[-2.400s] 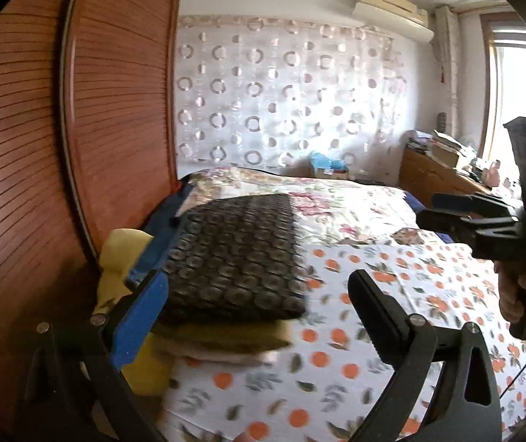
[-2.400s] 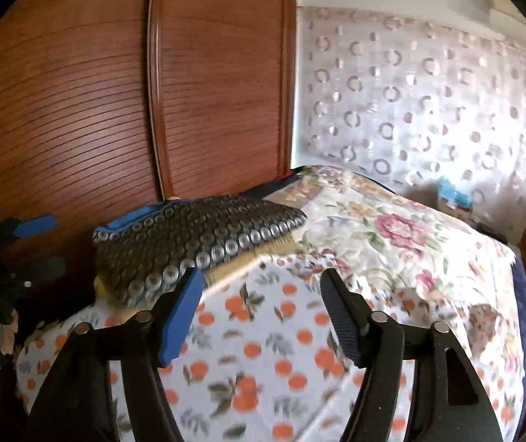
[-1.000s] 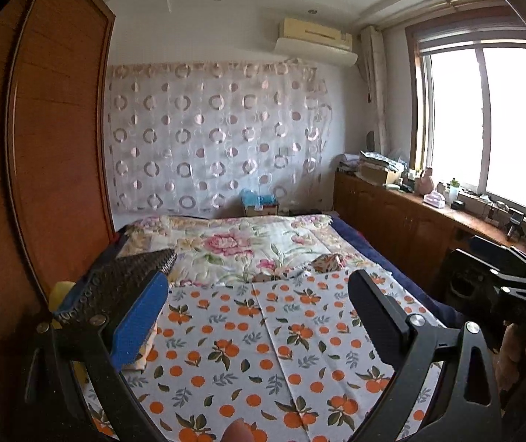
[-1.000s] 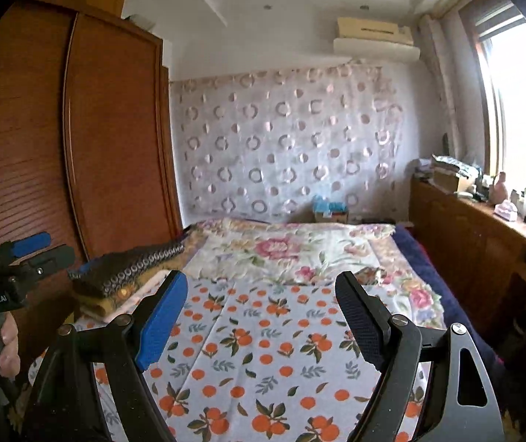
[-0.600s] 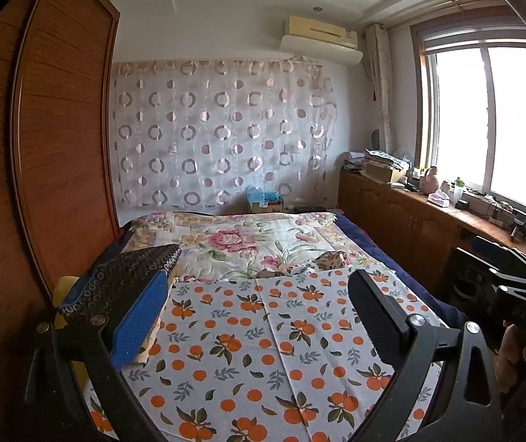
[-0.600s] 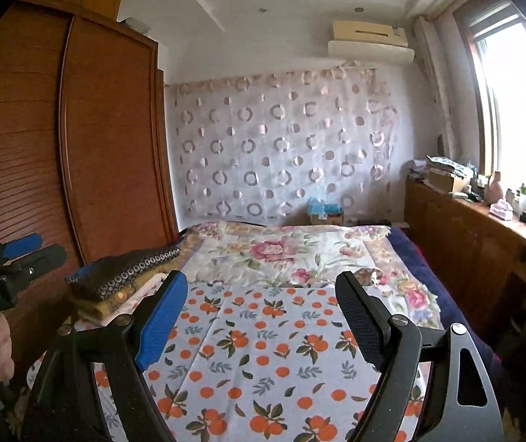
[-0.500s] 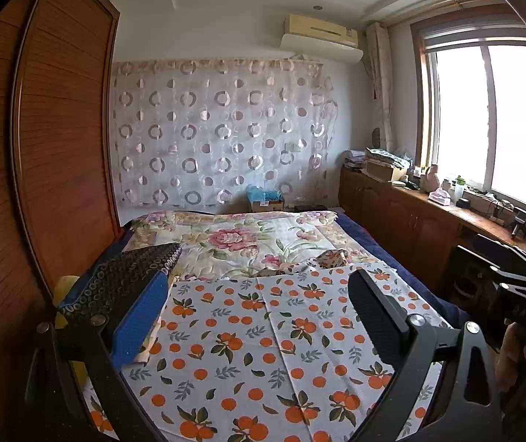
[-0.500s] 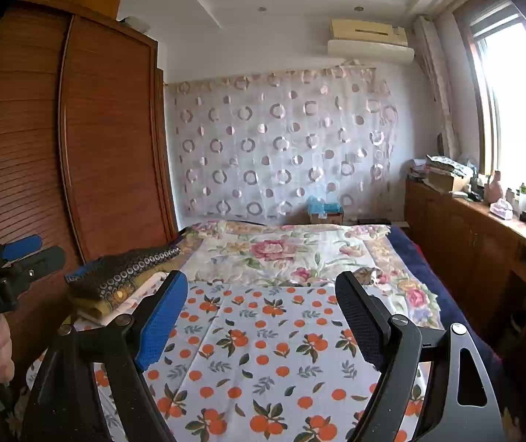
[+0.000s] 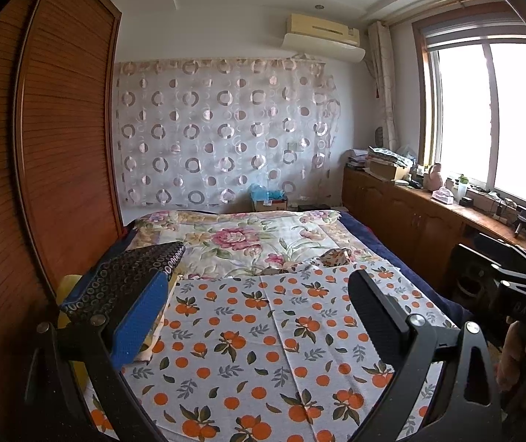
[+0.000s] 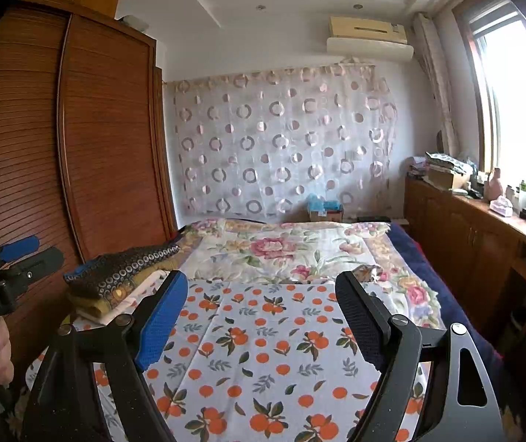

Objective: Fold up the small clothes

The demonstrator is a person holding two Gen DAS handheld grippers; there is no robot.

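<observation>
Clothes are sitting folded in a stack [image 10: 123, 276] at the left edge of the bed [image 10: 292, 246], hard by the wardrobe [image 10: 90, 154]; we are reading a dark ring-patterned piece on top, yellowish and pale layers under it. In the left view the stack [image 9: 130, 272] is partly hidden behind our blue finger.

We are holding both tongs above the orange-print sheet [image 10: 270, 346], clear of it. Left tongs [image 9: 259, 316]: spread wide, gripping nothing. Right tongs [image 10: 263, 316]: likewise spread wide and empty.

A small patterned scrap [image 9: 336, 256] is lying mid-bed, where the orange sheet meets the floral quilt [image 9: 241, 239]; whether it is a garment waiting to be folded, we cannot tell.

Risks, as we are judging them: the stack is perching close to the bed's edge, so a sideways brush from the left tongs could be tipping it into the gap by the wardrobe. Pinching sheet along with a garment would be dragging the spread.

Open room: the whole orange sheet is lying flat and free. The wardrobe is closing off the left; the low cabinets [image 10: 484, 243] are bounding the right.
</observation>
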